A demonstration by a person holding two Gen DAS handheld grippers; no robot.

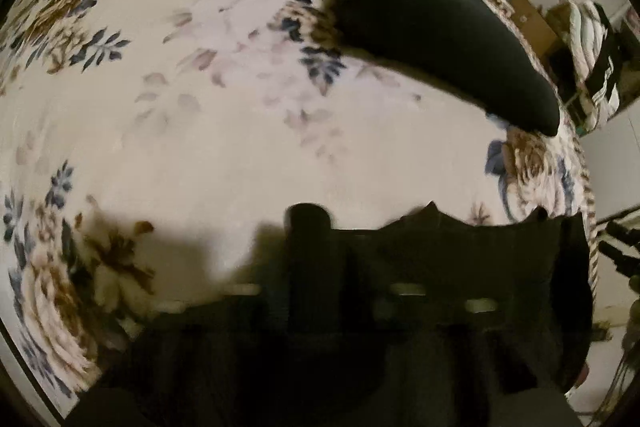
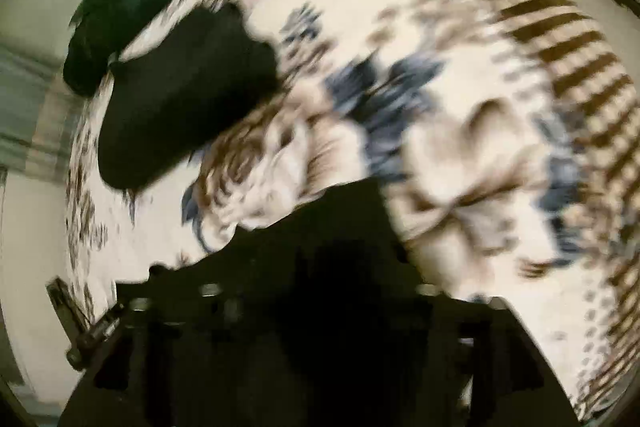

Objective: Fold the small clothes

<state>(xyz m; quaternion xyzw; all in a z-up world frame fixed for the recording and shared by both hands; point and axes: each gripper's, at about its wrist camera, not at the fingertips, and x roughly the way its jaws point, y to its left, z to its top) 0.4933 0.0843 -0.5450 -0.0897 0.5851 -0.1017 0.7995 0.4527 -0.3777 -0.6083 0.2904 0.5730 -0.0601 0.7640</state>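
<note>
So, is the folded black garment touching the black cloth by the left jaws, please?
Apart. The left wrist view shows a strip of floral blanket between the folded black garment and the black cloth.

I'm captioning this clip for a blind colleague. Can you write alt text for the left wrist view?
A dark piece of clothing lies bunched at the left claw, low in the picture, on a cream bedspread with blue and brown flowers. A folded black garment lies further off near the bed's edge, with room clutter beyond. The picture is dim and slightly blurred.
</note>
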